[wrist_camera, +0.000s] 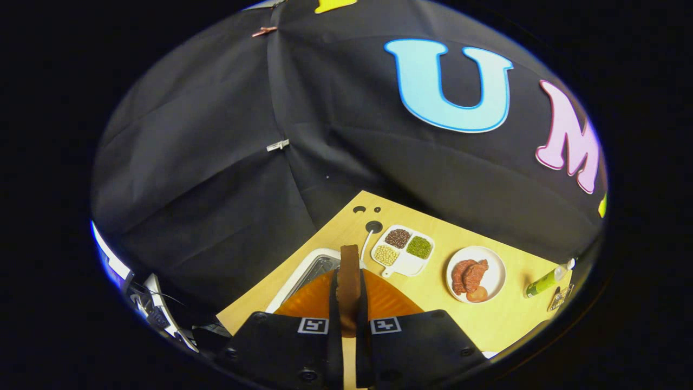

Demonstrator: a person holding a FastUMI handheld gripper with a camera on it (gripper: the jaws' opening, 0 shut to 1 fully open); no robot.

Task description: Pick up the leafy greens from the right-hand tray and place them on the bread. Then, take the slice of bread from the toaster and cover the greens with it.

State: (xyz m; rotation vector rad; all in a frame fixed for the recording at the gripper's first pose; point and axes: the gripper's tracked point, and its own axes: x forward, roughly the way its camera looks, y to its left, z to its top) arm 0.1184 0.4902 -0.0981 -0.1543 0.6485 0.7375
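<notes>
Pressing from both sides, the fingers of the gripper (349,309) are nearly closed on the slice of bread (349,271), which stands upright on its edge between them, above an orange plate (390,300); a metal tray (311,271) lies just beyond on the wooden table (487,319); further right are a divided dish (403,249) of beans, a white plate (495,273) with meat, and a green bottle (544,283).
</notes>
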